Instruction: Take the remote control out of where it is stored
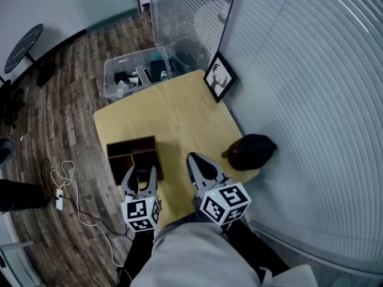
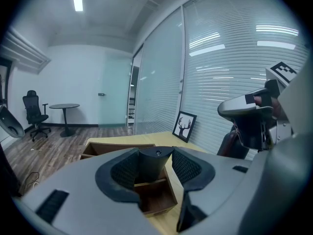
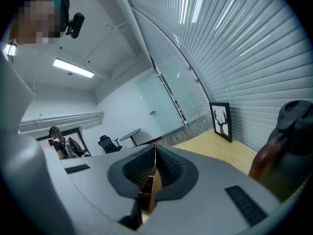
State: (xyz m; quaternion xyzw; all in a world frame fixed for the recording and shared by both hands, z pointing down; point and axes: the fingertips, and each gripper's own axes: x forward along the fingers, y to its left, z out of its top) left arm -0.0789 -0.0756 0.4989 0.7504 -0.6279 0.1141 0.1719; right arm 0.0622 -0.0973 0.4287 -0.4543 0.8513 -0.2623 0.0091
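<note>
A dark remote control (image 2: 152,166) stands upright between the pads of my left gripper (image 2: 155,156), which is shut on it. It hangs over the near compartment of a brown wooden organiser box (image 2: 159,199). In the head view the left gripper (image 1: 141,173) is at the near end of that box (image 1: 122,148), on the light wooden table (image 1: 173,109). My right gripper (image 1: 200,161) hovers just right of the box, pointing along the table. Its jaws (image 3: 155,150) meet at the tips with nothing held, and the box wall (image 3: 150,187) shows below them.
A dark brown jug (image 1: 251,151) stands at the table's right edge by the blinds. A framed deer picture (image 1: 219,76) leans at the far right. On the floor are a clear plastic bin (image 1: 134,73) beyond the table and cables (image 1: 63,187) to the left.
</note>
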